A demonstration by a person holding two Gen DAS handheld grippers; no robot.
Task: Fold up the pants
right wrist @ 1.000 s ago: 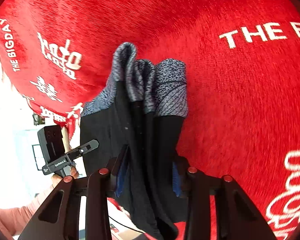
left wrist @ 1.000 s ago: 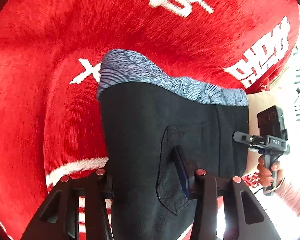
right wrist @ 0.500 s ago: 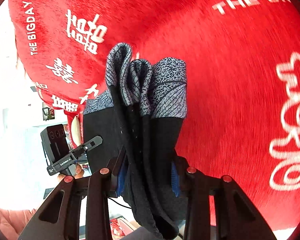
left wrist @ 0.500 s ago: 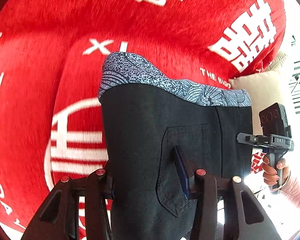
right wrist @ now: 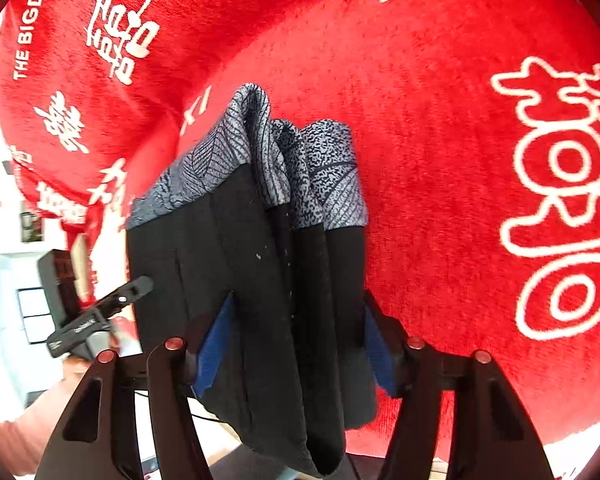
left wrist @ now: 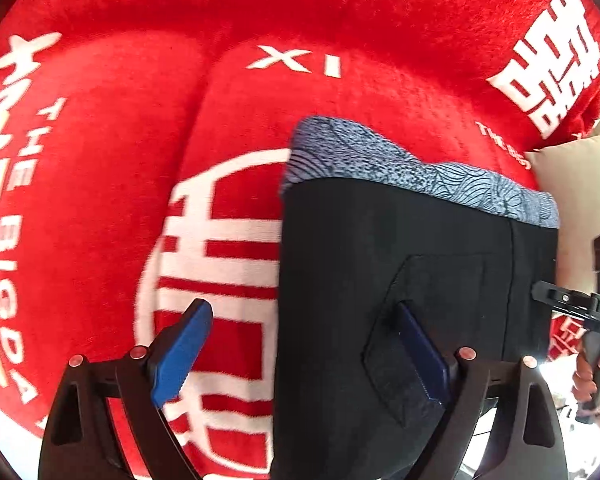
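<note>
Left wrist: one pants point(left wrist: 400, 280), two gripper units, jaws just opening.

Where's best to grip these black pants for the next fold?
Probably the patterned band at its left corner, coming from the left over the red blanket: there the pants edge is flat and clear; the other end is bunched in layers.

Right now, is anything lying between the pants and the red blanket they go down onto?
Nothing visible: the red blanket below the pants shows only its white print; a beige cushion sits aside.
</note>
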